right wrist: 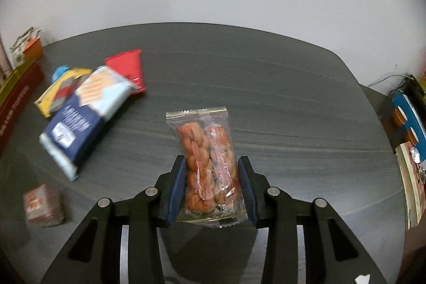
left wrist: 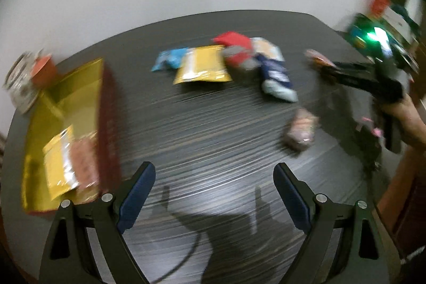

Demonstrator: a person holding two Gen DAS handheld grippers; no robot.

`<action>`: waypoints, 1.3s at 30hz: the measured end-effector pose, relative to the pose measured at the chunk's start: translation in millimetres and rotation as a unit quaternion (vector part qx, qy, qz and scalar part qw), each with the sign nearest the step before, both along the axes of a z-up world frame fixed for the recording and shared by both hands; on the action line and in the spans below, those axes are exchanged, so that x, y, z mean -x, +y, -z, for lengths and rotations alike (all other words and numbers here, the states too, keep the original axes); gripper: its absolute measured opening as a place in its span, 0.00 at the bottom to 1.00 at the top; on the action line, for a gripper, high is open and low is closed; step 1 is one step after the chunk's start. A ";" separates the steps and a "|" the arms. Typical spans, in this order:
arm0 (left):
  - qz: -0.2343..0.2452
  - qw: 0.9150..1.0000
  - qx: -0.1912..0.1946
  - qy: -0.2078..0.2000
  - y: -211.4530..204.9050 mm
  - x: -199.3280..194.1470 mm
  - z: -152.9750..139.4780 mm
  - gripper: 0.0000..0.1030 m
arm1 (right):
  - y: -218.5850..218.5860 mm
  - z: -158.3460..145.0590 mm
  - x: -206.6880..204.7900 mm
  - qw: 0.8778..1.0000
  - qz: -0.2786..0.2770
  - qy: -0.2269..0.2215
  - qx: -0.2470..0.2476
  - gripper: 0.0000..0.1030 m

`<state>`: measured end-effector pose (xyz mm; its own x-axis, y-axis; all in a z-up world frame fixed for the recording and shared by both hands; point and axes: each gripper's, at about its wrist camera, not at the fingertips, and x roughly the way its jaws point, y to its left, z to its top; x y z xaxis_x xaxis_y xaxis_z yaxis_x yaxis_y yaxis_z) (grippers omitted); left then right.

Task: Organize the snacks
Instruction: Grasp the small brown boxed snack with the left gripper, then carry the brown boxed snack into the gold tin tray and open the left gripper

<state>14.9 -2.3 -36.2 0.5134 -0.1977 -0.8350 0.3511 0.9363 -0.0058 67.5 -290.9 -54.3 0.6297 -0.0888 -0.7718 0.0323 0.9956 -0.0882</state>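
Observation:
My right gripper (right wrist: 211, 175) is shut on a clear pack of twisted orange pastries (right wrist: 206, 164) and holds it above the dark table (right wrist: 293, 108). It shows from the side in the left wrist view (left wrist: 327, 68). My left gripper (left wrist: 214, 182) is open and empty above the table, beside a gold-lined red box (left wrist: 66, 108) that holds a yellow pouch (left wrist: 60, 164) and a reddish pack. A pile of snacks lies mid-table: a yellow pouch (left wrist: 202, 65), a blue bag (left wrist: 169, 59), a red pack (left wrist: 235, 44), a navy cracker pack (right wrist: 72, 124) and a small pinkish box (right wrist: 44, 205).
A jar and an orange cup (left wrist: 44, 68) stand behind the box at the table's far left. Boxes and cartons (right wrist: 408, 121) crowd the right edge, with a cable behind. A white wall runs along the back. The left wrist view is motion-blurred.

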 end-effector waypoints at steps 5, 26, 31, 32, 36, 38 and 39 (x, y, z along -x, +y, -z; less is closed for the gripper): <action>0.068 0.998 -0.002 0.006 -38.7 -2.1 5.5 0.87 | -10.6 3.4 -8.9 1.000 0.008 -0.008 -0.016 0.36; 0.101 0.994 -0.021 0.046 -108.7 -37.7 44.0 0.66 | -15.5 0.9 -10.3 1.000 0.008 -0.006 -0.027 0.39; 0.096 0.994 -0.016 0.054 -112.2 -42.4 47.0 0.45 | -15.3 0.8 -10.2 1.000 0.009 -0.006 -0.027 0.39; 0.094 0.994 -0.017 0.054 -113.5 -43.2 47.8 0.39 | -15.4 0.8 -10.2 1.000 0.009 -0.006 -0.027 0.39; 0.085 0.995 -0.017 0.050 -114.2 -43.3 48.5 0.32 | -15.0 0.5 -9.8 1.000 0.009 -0.006 -0.027 0.39; 0.078 0.996 -0.016 0.050 -113.1 -43.5 48.9 0.31 | -15.0 0.5 -9.9 1.000 0.009 -0.006 -0.027 0.39; 0.073 0.996 -0.017 0.049 -111.7 -43.5 48.9 0.31 | -15.0 0.4 -9.8 1.000 0.009 -0.006 -0.027 0.39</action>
<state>58.4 -114.0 -85.1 0.3978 -0.2341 -0.8871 0.4821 0.8760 -0.0150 77.3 -305.9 -54.7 0.6370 -0.0581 -0.7687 0.0503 0.9982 -0.0337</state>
